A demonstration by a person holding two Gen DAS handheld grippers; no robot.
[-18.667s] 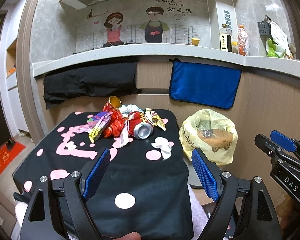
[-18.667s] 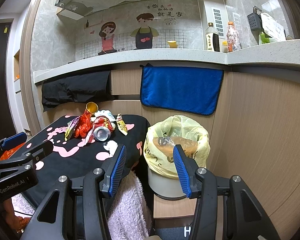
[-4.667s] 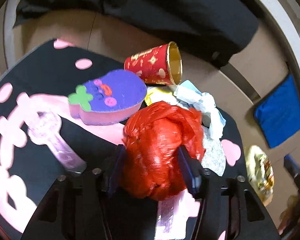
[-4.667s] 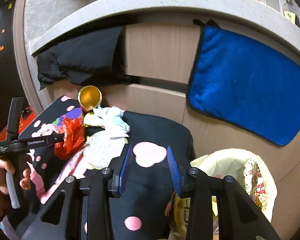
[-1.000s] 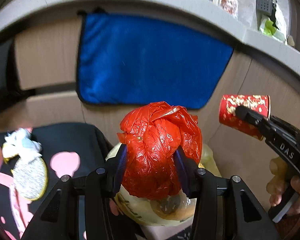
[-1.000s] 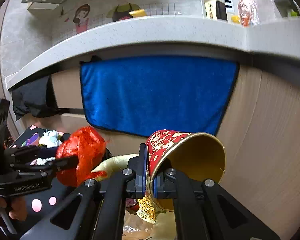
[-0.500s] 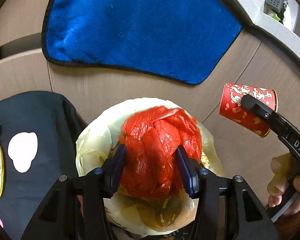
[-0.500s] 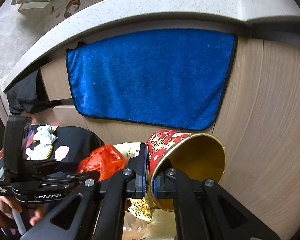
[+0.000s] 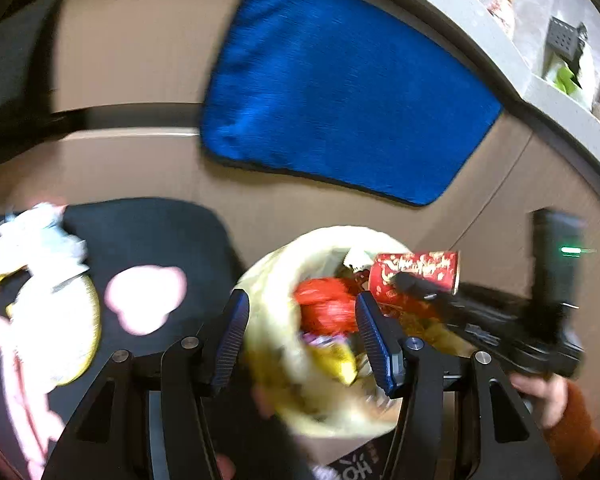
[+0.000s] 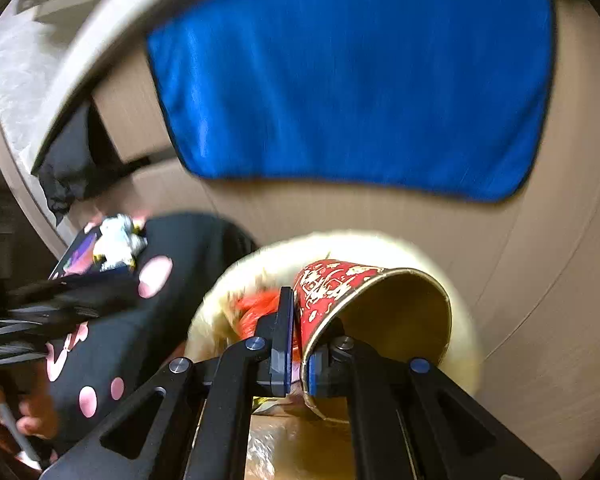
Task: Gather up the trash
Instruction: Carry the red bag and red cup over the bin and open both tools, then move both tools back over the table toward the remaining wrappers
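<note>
While the left gripper (image 9: pixel 302 332) hangs over the yellow bin bag (image 9: pixel 278 280), its jaws have just been opening and now stand well apart, with nothing pressed between the blue pads (image 9: pixel 232 336). The red plastic bag (image 9: pixel 326 306) lies inside the bin bag, below and between the open fingers, free of them. Other wrappers lie around it there, too blurred to name.

The right gripper (image 10: pixel 298 354) is almost fully closed and pinches the wall of the red paper cup (image 10: pixel 340 288) at its rim, one finger outside and one inside. The cup lies tilted on its side over the bin bag's opening, its gold inside turned toward the right wrist camera.

At the left stands the black table (image 9: pixel 148 224) with pink shapes. Near its far edge remain a crumpled white tissue (image 9: pixel 40 232) and a silver-white wrapper (image 9: pixel 56 328), close to each other. A blue towel (image 9: pixel 340 104) hangs on the wooden panel behind the bin
</note>
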